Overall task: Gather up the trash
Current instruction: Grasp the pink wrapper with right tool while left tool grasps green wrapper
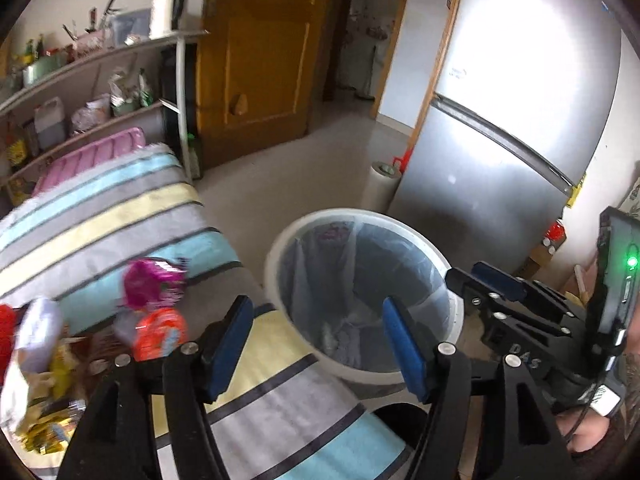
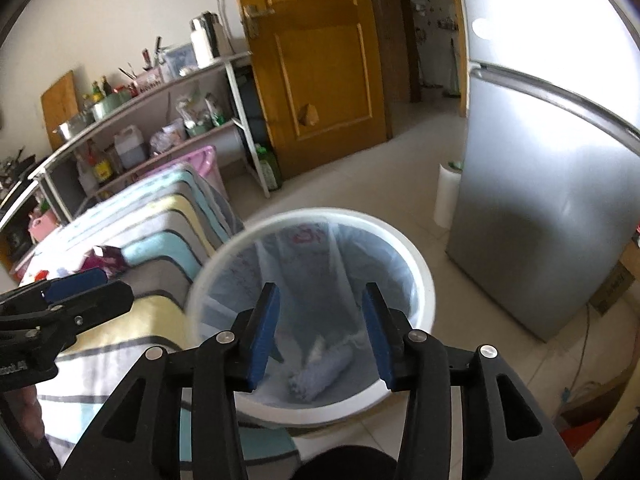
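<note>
- Step: between drops, I judge; right claw [image 2: 320, 332] hangs open and empty over the bin [image 2: 424, 280], left claw [image 1: 316, 344] open too, near the table [image 1: 120, 216] edge.
- Next: reach left for the wrappers [image 1: 156, 284] (still several).
- Bin, lined, holds one pale crumpled piece [image 2: 320, 372].

A round white plastic bin [image 2: 424, 280] lined with a clear bag stands upright beneath the right tongs, crumpled white paper [image 2: 324, 372] at its bottom. Left of the left tongs, a magenta foil wrapper [image 1: 154, 284], an orange-red packet [image 1: 160, 332] and yellow wrappers [image 1: 44, 424] lie heaped on the striped cloth.
</note>
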`<control>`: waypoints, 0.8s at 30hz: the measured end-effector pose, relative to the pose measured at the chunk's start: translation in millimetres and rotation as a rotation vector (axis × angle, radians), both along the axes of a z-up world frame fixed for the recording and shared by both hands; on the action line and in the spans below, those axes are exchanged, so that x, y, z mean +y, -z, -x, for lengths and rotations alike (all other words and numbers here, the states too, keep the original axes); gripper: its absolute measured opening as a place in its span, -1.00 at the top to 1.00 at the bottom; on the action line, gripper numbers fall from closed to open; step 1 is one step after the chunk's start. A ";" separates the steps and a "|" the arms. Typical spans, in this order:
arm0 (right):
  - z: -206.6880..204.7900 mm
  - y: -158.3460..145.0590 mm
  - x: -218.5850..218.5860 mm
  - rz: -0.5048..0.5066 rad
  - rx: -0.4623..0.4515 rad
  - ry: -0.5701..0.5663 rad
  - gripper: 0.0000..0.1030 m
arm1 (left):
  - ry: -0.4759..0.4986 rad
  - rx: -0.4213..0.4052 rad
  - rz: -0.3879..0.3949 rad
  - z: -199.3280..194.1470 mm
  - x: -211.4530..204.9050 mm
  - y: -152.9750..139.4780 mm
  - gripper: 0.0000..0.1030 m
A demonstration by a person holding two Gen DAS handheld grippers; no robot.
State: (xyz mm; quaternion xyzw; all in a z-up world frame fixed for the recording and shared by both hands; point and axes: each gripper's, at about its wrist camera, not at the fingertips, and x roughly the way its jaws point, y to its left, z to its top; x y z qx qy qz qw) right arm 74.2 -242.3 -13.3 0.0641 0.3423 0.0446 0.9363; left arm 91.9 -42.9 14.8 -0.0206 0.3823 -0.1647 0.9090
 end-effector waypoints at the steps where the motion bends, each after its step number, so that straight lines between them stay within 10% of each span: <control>1: 2.1 -4.9 3.7 -0.006 -0.012 -0.008 0.12 | -0.012 -0.007 0.003 3.8 6.4 -2.8 -0.36; 24: -10.9 -14.7 142.8 -0.077 -0.016 -0.330 0.07 | -0.485 -0.089 -0.029 81.0 206.3 -12.3 -0.50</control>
